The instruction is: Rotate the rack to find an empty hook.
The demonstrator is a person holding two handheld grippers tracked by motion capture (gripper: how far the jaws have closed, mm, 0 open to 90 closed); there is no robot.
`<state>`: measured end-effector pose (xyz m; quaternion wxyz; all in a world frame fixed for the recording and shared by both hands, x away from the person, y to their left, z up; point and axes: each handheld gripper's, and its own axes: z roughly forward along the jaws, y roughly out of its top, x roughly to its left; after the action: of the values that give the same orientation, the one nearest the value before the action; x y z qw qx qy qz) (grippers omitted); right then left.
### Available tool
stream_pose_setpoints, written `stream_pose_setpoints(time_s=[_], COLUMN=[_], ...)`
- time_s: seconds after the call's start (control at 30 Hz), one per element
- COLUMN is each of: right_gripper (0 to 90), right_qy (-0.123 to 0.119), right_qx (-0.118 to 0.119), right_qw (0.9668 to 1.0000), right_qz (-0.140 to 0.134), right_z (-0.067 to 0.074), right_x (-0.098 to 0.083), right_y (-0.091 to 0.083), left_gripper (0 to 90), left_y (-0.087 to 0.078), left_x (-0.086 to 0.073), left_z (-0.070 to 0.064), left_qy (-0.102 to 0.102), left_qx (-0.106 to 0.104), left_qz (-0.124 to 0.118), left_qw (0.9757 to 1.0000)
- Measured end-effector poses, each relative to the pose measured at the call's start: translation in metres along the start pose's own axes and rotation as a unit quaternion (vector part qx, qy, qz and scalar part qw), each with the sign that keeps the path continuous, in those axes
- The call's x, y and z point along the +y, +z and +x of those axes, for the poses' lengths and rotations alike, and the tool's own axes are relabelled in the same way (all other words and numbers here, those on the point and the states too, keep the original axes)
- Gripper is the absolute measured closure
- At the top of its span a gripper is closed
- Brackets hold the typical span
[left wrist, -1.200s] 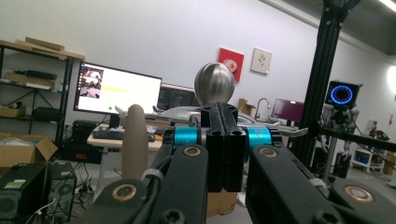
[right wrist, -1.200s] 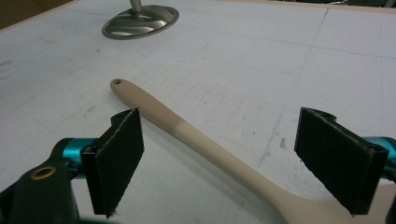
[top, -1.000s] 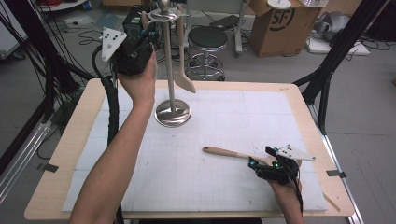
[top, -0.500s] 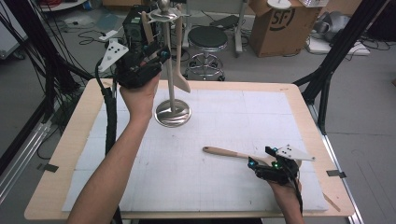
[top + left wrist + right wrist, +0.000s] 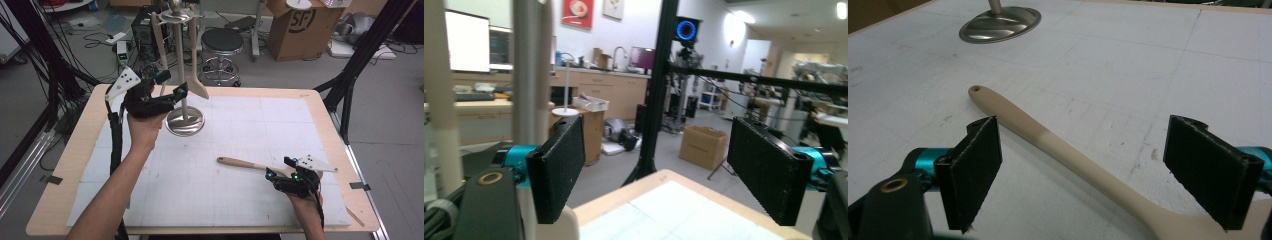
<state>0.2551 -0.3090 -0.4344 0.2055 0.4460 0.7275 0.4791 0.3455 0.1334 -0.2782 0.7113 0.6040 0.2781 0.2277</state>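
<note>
While the left claw (image 5: 171,86) hangs beside the metal utensil stand (image 5: 183,121) at the far left of the counter (image 5: 320,107), its jaws have just been opening and now stand wide apart with nothing between them. Two pale utensils (image 5: 195,75) dangle from the top of the stand, the nearer one just beside that claw. Over on the near right, the right claw (image 5: 280,167) rests low with its jaws spread, straddling the wooden spoon (image 5: 1048,140) without pressing it. The spoon lies flat on the white gridded mat (image 5: 260,125), handle pointing towards the stand's round base, well apart from it.
</note>
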Motion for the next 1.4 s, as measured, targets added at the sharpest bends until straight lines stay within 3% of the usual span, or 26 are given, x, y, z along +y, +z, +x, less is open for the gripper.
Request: stream_pose_setpoints(time_s=[0.1, 0.5, 0.87, 1.0, 1.17, 1.27, 1.4], right_gripper=[14.7, 14.7, 14.7, 14.7, 14.7, 14.6, 14.7], right_qy=[0.0, 0.011, 0.01, 0.018, 0.021, 0.02, 0.019], right_qx=[0.0, 0.002, 0.008, 0.013, 0.014, 0.014, 0.013], right_qw=[1.0, 0.9999, 0.9999, 0.9997, 0.9996, 0.9997, 0.9997], right_qz=[-0.001, -0.007, -0.004, -0.011, -0.011, -0.009, -0.009], right_z=[0.0, -0.002, -0.001, -0.002, -0.003, -0.002, -0.002], right_x=[0.0, 0.0, 0.001, 0.001, 0.001, 0.001, 0.001], right_y=[0.0, -0.001, 0.001, 0.002, 0.002, 0.002, 0.002], left_gripper=[25.9, 24.4, 24.4, 24.3, 24.1, 24.2, 24.2], left_y=[-0.008, -0.029, -0.057, -0.067, -0.075, -0.077, -0.081], left_x=[-0.01, -0.046, -0.089, -0.105, -0.122, -0.124, -0.126], left_z=[-0.006, -0.006, -0.008, -0.008, -0.01, -0.012, -0.015], left_qy=[0.006, -0.023, -0.046, -0.064, -0.072, -0.057, -0.066], left_qx=[-0.011, -0.016, -0.005, 0.0, 0.01, 0.022, 0.017], left_qz=[-0.003, 0.014, 0.029, 0.037, 0.05, 0.069, 0.071], left_qw=[0.9999, 0.9995, 0.9985, 0.9973, 0.9961, 0.9957, 0.9952])
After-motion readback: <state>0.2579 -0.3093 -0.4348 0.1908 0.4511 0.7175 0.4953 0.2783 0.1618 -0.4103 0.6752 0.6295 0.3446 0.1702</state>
